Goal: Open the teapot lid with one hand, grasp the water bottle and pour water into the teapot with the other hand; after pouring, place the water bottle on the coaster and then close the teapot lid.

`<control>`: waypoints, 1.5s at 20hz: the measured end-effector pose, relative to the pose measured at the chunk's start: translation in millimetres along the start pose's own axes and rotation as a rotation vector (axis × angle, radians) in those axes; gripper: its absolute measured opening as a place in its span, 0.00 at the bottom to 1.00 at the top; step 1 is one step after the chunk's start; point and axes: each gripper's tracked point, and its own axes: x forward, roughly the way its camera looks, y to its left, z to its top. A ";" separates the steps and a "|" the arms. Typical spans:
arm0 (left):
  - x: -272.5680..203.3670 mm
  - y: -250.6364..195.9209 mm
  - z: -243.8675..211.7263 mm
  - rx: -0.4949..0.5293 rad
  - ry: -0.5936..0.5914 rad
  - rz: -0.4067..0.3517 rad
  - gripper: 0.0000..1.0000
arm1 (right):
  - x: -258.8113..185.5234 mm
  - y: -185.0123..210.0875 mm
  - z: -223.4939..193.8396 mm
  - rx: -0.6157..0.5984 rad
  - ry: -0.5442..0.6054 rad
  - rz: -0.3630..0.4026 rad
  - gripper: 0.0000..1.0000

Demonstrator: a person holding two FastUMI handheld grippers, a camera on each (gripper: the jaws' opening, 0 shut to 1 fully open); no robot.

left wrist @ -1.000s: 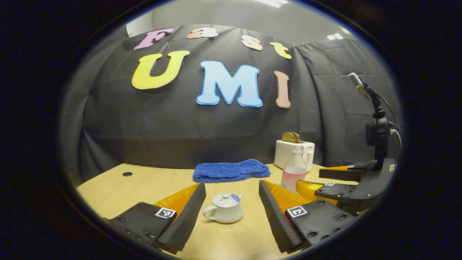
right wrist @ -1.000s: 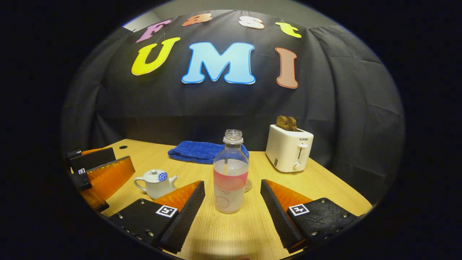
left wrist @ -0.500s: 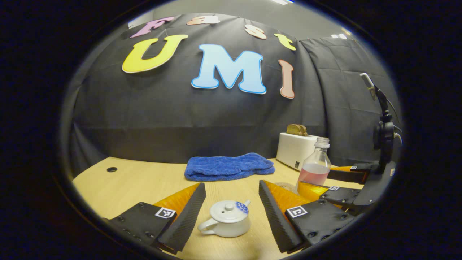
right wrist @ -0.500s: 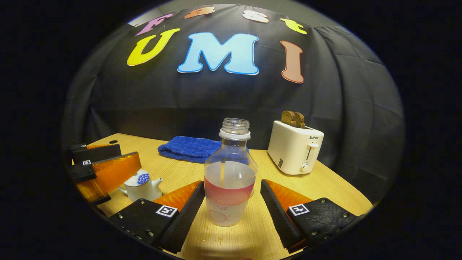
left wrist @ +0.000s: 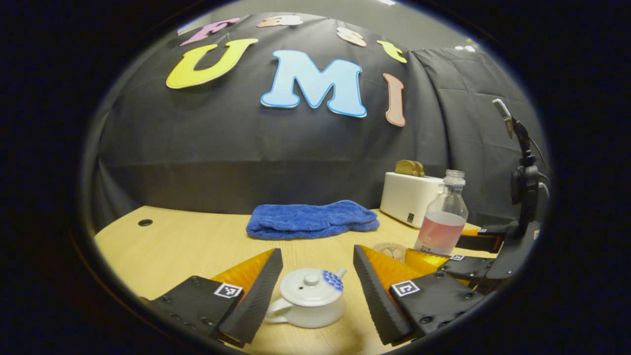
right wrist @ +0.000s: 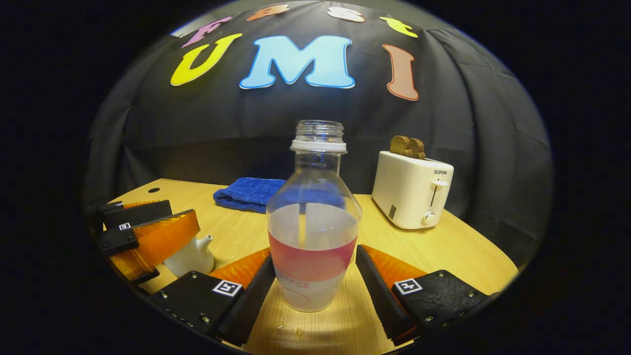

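left hand-held gripper (left wrist: 315, 291): fingers spread wide, teapot (left wrist: 308, 304) between them, untouched | lid (left wrist: 311, 282): on teapot | water bottle (left wrist: 441, 220): upright, uncapped, right of coaster (left wrist: 391, 250) | right hand-held gripper (left wrist: 456, 251): at bottle | blue towel (left wrist: 311, 220), toaster (left wrist: 410, 197): far side of table (left wrist: 172, 246)

My booth is dim; overhead light brightens the table (right wrist: 443, 246), my bottle (right wrist: 313, 217) shadows toward six o'clock, edges bow.

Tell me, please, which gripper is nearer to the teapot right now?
Left. The left gripper has its open fingers on either side of the teapot, not touching it. The right gripper brackets the water bottle, off to the teapot's side.
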 end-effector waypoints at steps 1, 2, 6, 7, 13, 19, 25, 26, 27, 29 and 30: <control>-0.8 -0.9 -2.4 -0.004 0.003 0.002 0.90 | 0.0 -1.2 0.8 -0.003 -0.001 0.000 0.96; 0.2 -1.2 -3.1 -0.003 0.005 0.003 0.87 | -0.1 -0.7 0.3 -0.011 -0.002 -0.003 0.96; -2.7 -0.5 -1.3 0.025 0.002 0.018 0.68 | 1.0 0.2 -3.1 -0.046 -0.001 -0.007 0.96; -2.5 -0.5 -4.1 0.030 0.007 0.020 0.62 | 0.6 1.6 -2.4 -0.043 -0.004 0.000 0.96; -4.6 -1.1 -4.0 0.076 0.024 0.034 0.60 | 0.2 1.2 -1.0 -0.052 -0.009 -0.001 0.80; -4.7 5.1 -4.5 0.080 0.017 0.063 0.22 | -0.8 2.5 -1.8 -0.056 -0.006 0.005 0.80; -4.0 8.3 -4.3 0.053 0.000 0.064 0.19 | -1.8 3.2 -2.7 -0.060 -0.006 0.011 0.78; -5.5 7.4 -1.4 0.042 -0.008 0.062 0.19 | -2.5 3.1 -2.5 -0.058 -0.008 0.014 0.78; -5.8 8.0 -3.0 0.036 -0.010 0.061 0.12 | -2.9 2.7 -2.3 -0.055 -0.007 0.014 0.78; -6.6 7.8 -0.8 0.023 -0.021 0.054 0.12 | -2.9 1.3 -3.1 -0.056 -0.012 0.011 0.78; -8.3 8.0 2.6 0.017 -0.032 0.051 0.12 | -3.7 0.3 -2.4 -0.061 -0.012 0.008 0.76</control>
